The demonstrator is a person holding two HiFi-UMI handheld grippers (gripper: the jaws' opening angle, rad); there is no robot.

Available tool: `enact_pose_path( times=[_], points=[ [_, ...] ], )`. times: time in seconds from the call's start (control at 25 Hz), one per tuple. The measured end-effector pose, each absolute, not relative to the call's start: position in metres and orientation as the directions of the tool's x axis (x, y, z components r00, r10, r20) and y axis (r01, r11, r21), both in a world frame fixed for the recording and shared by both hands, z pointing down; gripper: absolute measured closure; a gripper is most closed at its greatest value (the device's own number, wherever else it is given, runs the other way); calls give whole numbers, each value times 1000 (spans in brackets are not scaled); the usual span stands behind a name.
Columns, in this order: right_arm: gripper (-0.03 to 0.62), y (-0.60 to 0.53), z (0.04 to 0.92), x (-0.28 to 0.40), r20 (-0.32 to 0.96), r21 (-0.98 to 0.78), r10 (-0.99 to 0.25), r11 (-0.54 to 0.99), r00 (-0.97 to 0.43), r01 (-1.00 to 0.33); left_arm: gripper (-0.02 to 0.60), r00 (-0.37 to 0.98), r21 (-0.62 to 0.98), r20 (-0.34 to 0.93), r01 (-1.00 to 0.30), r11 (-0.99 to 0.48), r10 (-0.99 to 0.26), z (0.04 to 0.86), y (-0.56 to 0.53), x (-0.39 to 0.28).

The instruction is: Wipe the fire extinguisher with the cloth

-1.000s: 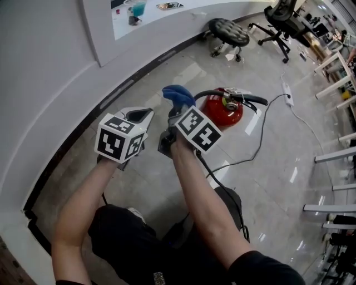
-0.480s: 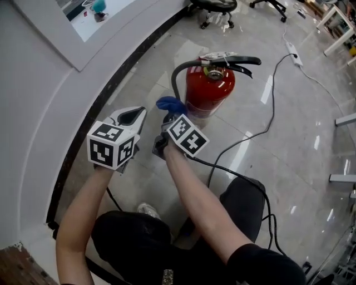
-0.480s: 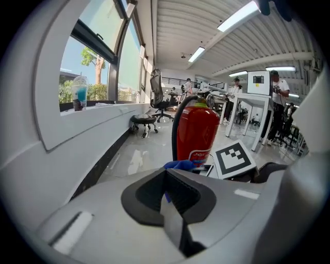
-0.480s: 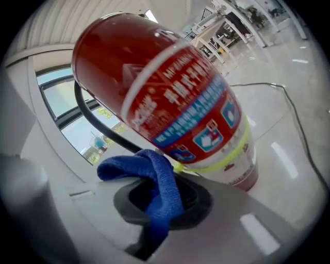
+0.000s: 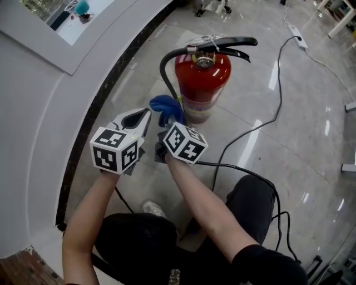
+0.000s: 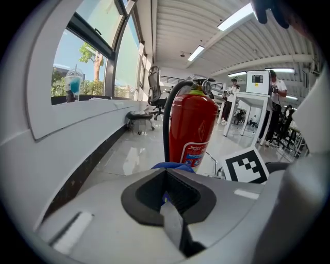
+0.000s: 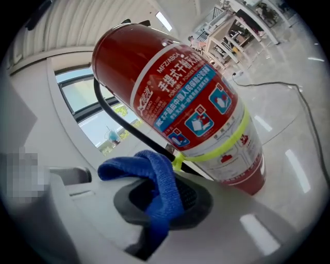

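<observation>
A red fire extinguisher [image 5: 201, 83] stands upright on the glossy floor, with a black hose and lever on top. In the right gripper view the extinguisher [image 7: 196, 108] fills the frame, a yellow band round its lower body. My right gripper [image 5: 168, 123] is shut on a blue cloth [image 5: 165, 107], held just short of the cylinder's lower left side. The cloth [image 7: 157, 188] bunches between the right jaws. My left gripper [image 5: 136, 118] hangs beside it, shut and empty. The left gripper view has the extinguisher [image 6: 192, 131] ahead and a bit of cloth [image 6: 172, 166] over the jaws.
A curved white wall with a dark skirting [image 5: 97, 106] runs along the left, a window sill with a teal cup [image 5: 82, 8] above it. A cable [image 5: 267, 119] trails over the floor to the right. People and desks [image 6: 258, 103] stand far off.
The view has drawn closer to the extinguisher. Both grippers sit nearer its base, and the cloth is now almost at the cylinder's lower left side.
</observation>
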State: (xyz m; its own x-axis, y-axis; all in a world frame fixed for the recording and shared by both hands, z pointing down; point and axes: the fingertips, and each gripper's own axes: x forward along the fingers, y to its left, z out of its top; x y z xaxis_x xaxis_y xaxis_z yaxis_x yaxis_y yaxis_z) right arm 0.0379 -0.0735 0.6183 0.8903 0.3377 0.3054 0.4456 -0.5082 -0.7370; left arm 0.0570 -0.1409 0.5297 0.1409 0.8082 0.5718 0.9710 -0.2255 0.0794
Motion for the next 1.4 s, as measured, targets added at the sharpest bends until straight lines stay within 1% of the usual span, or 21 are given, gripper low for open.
enact_pose_path(
  times=[0.24,0.4,0.52,0.6,0.84,1.08,1.24,1.4],
  points=[
    [568,-97,630,34,334,-732,240,-543,911,411,575,133,100,570,968,-229,811,540,-133,58],
    [568,-133,643,32,368,-731,109,-580,923,360,575,129,103,570,969,-226,811,545,-133,56],
    [568,-152,660,30,401,-738,54,-572,914,358,575,136,104,564,967,-233,815,544,-134,58],
    [568,-156,671,28,424,-740,43,-560,905,373,575,141,106,563,965,-240,815,544,-136,60],
    [568,-130,692,37,456,-716,88,-555,886,424,575,123,116,568,967,-227,814,548,-138,55],
    [568,-65,680,58,409,-754,212,-470,888,459,575,94,136,557,970,-202,825,547,-128,48],
    [568,-58,685,56,426,-768,262,-401,866,499,575,72,141,570,973,-184,818,554,-128,44],
    [568,-56,709,48,473,-764,287,-337,833,550,575,67,148,581,971,-186,811,561,-131,44]
  ],
)
